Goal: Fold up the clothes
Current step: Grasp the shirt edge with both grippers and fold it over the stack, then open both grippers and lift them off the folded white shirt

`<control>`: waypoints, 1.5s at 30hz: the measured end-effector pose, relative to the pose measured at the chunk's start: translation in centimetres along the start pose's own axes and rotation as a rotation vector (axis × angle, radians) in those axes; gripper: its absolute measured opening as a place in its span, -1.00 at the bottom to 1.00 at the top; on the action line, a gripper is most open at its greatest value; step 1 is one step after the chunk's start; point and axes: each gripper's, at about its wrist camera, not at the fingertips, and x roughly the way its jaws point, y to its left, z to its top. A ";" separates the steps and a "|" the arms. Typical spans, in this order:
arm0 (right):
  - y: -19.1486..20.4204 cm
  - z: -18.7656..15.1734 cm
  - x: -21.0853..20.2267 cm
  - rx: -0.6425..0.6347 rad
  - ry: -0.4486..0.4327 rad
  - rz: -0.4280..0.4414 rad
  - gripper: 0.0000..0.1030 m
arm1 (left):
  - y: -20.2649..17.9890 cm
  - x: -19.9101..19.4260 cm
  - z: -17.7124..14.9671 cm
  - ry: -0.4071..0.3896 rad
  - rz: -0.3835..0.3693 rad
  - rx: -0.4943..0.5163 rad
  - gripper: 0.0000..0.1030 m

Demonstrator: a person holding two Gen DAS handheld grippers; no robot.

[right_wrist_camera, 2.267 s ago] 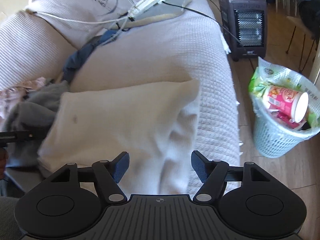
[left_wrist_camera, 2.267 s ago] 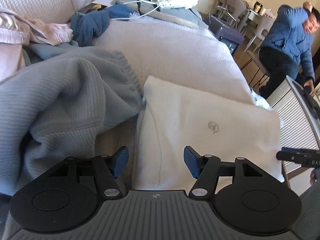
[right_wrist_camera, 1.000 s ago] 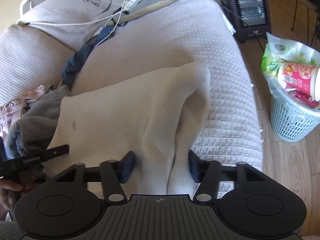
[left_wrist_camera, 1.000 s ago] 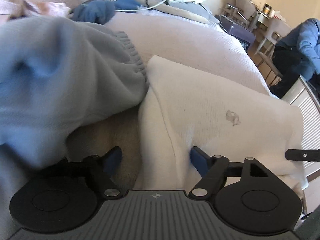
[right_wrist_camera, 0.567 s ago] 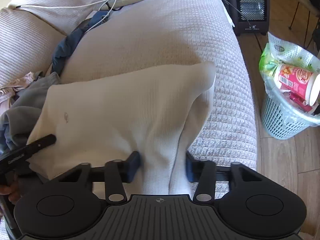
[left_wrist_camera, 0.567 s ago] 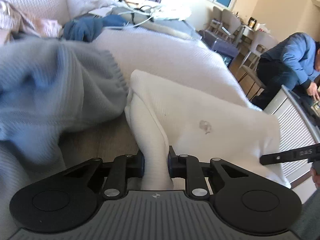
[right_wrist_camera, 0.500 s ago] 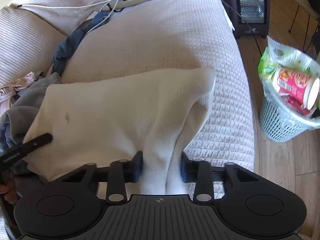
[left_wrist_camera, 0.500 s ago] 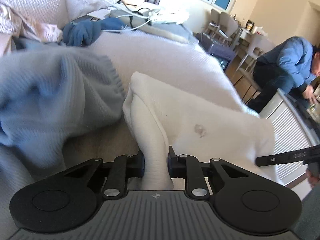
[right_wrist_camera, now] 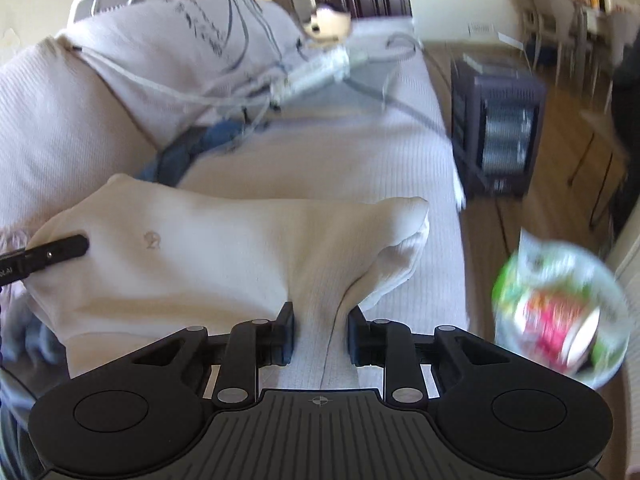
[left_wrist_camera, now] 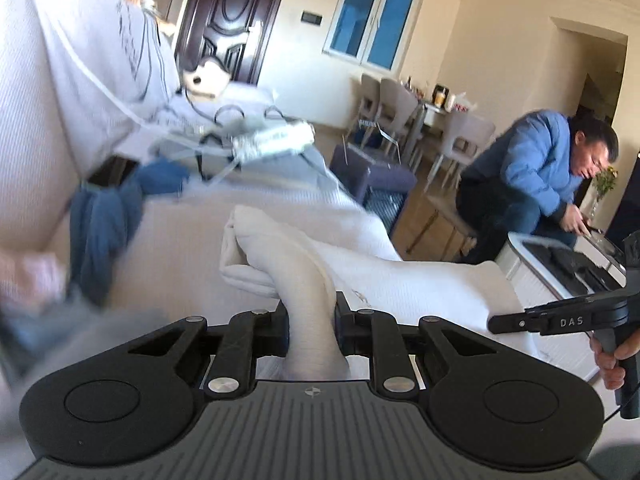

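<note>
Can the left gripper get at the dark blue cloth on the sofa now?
Probably not yet. The left gripper has its jaws clamped on the white garment, so it is occupied. The dark blue cloth lies uncovered farther back on the sofa, beyond the garment.

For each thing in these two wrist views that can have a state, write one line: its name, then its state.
Left gripper: shut on a bunched fold of the cream garment.
Right gripper: jaws closing, pads pressing a fold of the same garment.
Cream garment: pinched at two spots, partly raised off the sofa.
Dark door: closed.
Waste basket: full, blurred.
Blue cloth: crumpled, unfolded.
</note>
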 end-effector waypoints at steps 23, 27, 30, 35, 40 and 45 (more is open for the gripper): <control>-1.7 14.0 20.5 -0.103 0.054 -0.157 -0.50 | 9.2 23.1 7.0 0.099 0.134 -0.072 -0.64; -2.7 13.0 21.5 -0.056 0.066 -0.146 -0.48 | 10.4 24.6 4.7 0.178 0.183 -0.072 -0.52; -2.9 12.7 21.5 -0.045 0.066 -0.145 -0.45 | 10.7 25.0 4.2 0.186 0.192 -0.068 -0.45; -2.5 13.1 20.0 -0.043 0.053 -0.144 -0.37 | 9.4 23.0 5.6 0.182 0.237 -0.034 -0.43; -1.3 12.9 14.2 -0.081 -0.078 -0.080 -0.37 | 7.1 17.3 7.7 0.106 0.173 -0.009 -0.51; 0.6 11.1 13.3 -0.112 -0.056 -0.007 -0.51 | 4.0 18.1 6.4 0.203 0.064 0.037 -0.67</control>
